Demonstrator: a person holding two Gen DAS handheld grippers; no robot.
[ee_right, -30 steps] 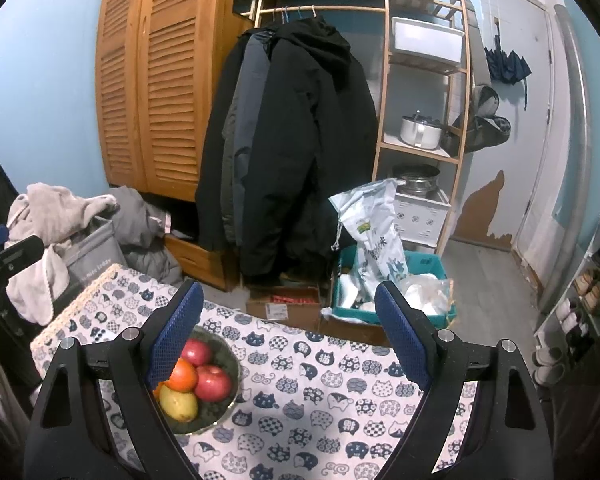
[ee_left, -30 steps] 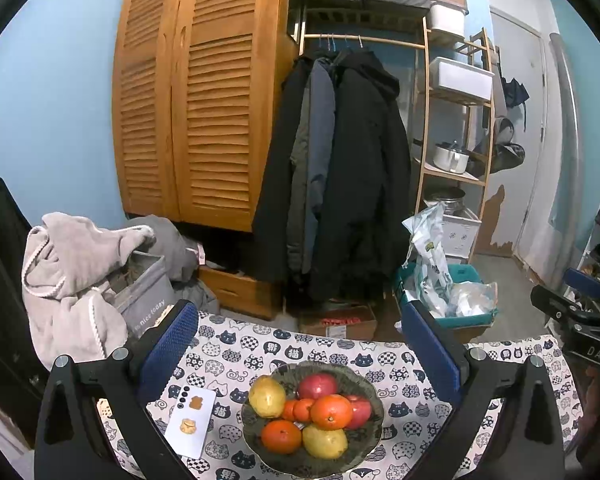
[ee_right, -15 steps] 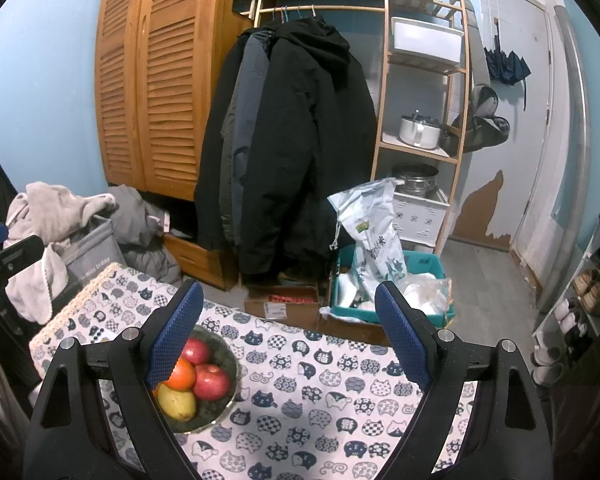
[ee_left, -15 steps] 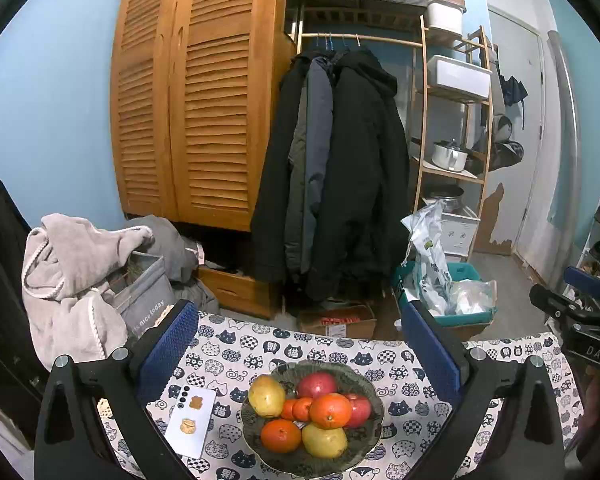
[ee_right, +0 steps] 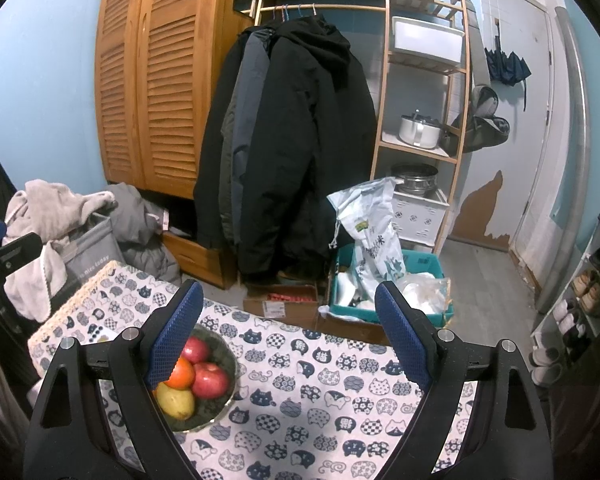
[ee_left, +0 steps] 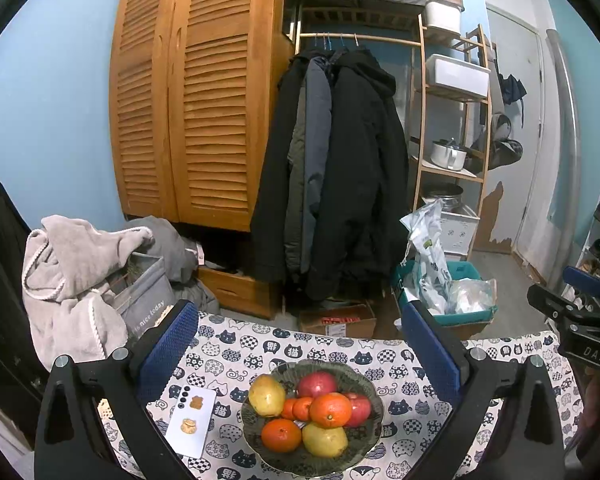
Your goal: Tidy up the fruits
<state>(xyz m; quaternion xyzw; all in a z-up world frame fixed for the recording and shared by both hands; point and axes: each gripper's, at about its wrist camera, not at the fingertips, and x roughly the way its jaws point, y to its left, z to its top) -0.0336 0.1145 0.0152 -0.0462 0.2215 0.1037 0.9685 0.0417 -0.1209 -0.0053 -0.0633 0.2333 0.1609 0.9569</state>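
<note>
The left gripper (ee_left: 300, 344) is hovering with its blue-padded fingers (ee_left: 168, 350) spread wide and nothing between them, above the near part of a table covered by a cat-print cloth (ee_left: 236, 354). Directly below and between those fingers a dark glass bowl (ee_left: 364, 378) is sitting on the cloth, piled with fruit: a yellow pear (ee_left: 266, 395) at the left, a red apple (ee_left: 317, 384) at the far side, an orange (ee_left: 330, 410) on top in the middle, a second orange (ee_left: 281, 435) and another yellow pear (ee_left: 325, 439) at the near edge. Just left of the bowl a white phone (ee_left: 191, 421) is lying flat, apart from it.

The right gripper (ee_right: 288, 326) is likewise hanging over the cloth with its fingers (ee_right: 400, 340) wide apart and empty. In its view the bowl (ee_right: 224, 356) is lying to the left, partly hidden behind the left finger, while the cloth under the right gripper is bare. Beyond the table, dark coats (ee_right: 296, 140) are hanging beside a louvered wooden wardrobe (ee_right: 156, 92).
</note>
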